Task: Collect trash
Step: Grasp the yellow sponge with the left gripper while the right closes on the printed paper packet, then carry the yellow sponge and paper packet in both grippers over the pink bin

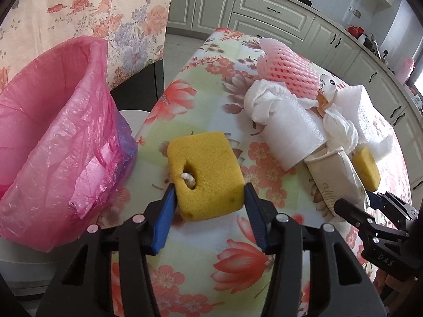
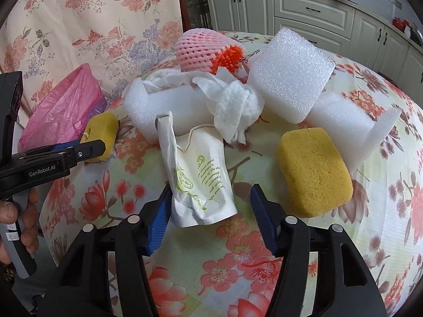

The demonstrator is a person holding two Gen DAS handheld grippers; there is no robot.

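Observation:
My left gripper (image 1: 208, 190) is shut on a yellow sponge block (image 1: 206, 174) with a hole in it, held over the table's left edge beside the bin lined with a pink bag (image 1: 53, 137). My right gripper (image 2: 208, 192) is open around the lower end of a crumpled white paper packet (image 2: 198, 174); its left finger touches the packet and the right finger stands apart. The held sponge (image 2: 101, 137) and left gripper (image 2: 79, 153) also show in the right wrist view. A second yellow sponge (image 2: 314, 171) lies to the right of the packet.
A trash pile lies on the floral tablecloth (image 2: 238, 251): white foam blocks (image 2: 290, 76), crumpled tissue (image 2: 235, 108), a pink foam fruit net (image 2: 201, 50). The pink bag (image 2: 63, 108) shows at the left. Kitchen cabinets (image 1: 264, 8) stand behind. A floral curtain (image 1: 92, 13) hangs behind the bin.

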